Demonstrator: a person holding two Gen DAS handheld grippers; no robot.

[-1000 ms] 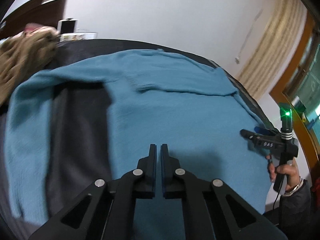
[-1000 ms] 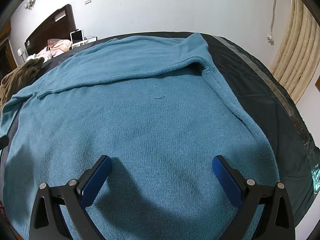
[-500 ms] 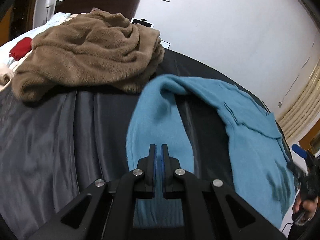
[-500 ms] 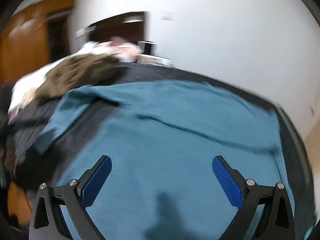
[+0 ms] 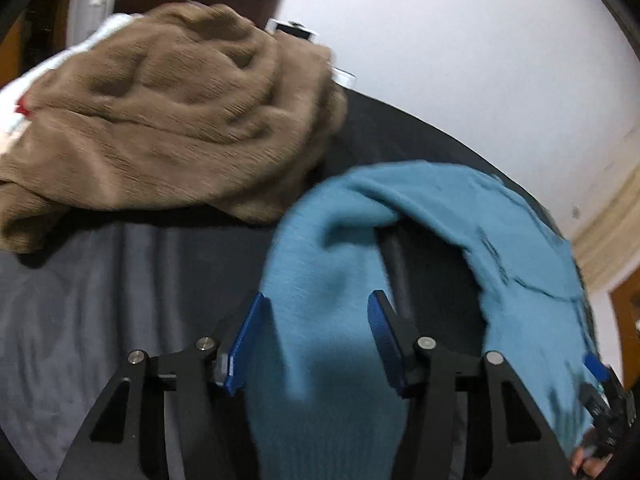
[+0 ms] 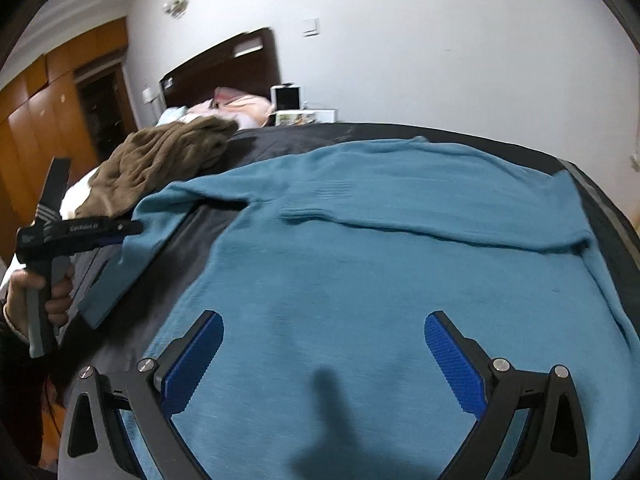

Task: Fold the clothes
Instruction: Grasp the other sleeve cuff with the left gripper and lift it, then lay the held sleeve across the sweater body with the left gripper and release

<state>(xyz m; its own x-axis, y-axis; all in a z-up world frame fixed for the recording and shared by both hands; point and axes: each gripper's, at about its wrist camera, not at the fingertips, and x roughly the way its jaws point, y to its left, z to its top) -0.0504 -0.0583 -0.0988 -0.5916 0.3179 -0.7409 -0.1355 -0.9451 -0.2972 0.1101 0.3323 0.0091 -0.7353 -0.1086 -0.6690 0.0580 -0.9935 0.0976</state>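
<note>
Sweater: teal knit sweater (image 6: 400,272), spread flat over the dark bed cover (image 6: 612,216), body across the middle of the bed, neck toward the far edge
Left sleeve: sleeve (image 5: 320,280) lies bent away from the body and runs down toward the near left edge of the bed, a strip of dark cover showing between sleeve and body
Right sleeve: folded across the upper chest, its fold line running toward the bed's right edge
Left claw: left claw (image 5: 316,340) jaws opening, blue pads either side of the sleeve cuff end, not pressing on the cloth; seen from the right wrist view held in a hand (image 6: 36,292) at the bed's left edge
Right claw: right claw (image 6: 324,356) jaws wide apart, hovering over the sweater's lower body near the bed's near edge, nothing between the pads
Brown garment: crumpled brown fleece (image 5: 168,112) heaped at the far left corner of the bed, its edge just beside the sleeve's bend
Headboard: dark wooden headboard (image 6: 224,68) against the white wall behind the heap
Image quality: left wrist view blurred
</note>
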